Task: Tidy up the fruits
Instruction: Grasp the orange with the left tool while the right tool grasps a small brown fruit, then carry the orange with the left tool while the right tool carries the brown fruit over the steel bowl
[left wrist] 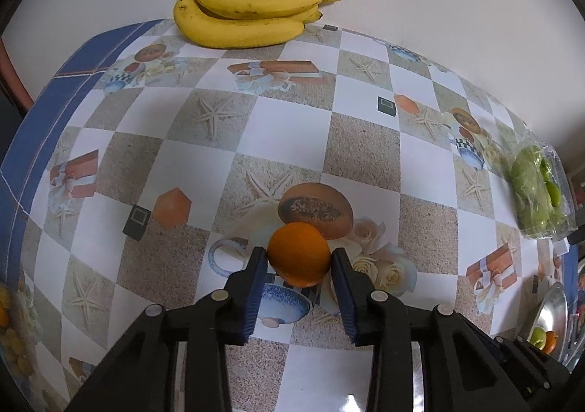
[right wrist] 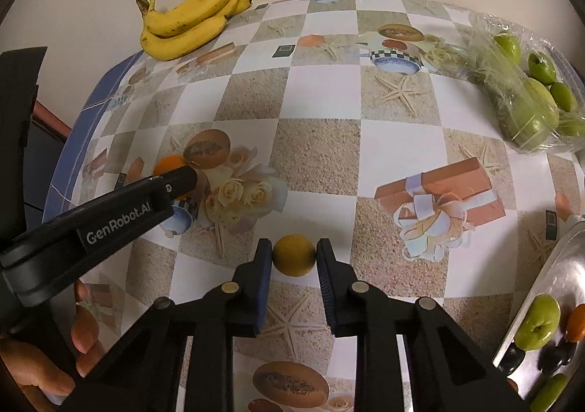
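Note:
My left gripper (left wrist: 298,255) is shut on an orange (left wrist: 299,254), its blue pads pressed against both sides, just above the patterned tablecloth. In the right wrist view the left gripper (right wrist: 175,181) covers most of that orange (right wrist: 169,164). My right gripper (right wrist: 294,254) is shut on a small yellow fruit (right wrist: 294,255) near the table's front. A bunch of bananas (left wrist: 244,11) lies at the far edge by the wall and also shows in the right wrist view (right wrist: 193,18). A steel plate (right wrist: 570,276) at the right holds a green fruit (right wrist: 538,322), an orange one and dark ones.
A clear plastic bag of green fruits (right wrist: 526,90) lies at the far right of the table, also in the left wrist view (left wrist: 537,192). The tablecloth's blue border (left wrist: 36,126) marks the left edge. A white wall stands behind the table.

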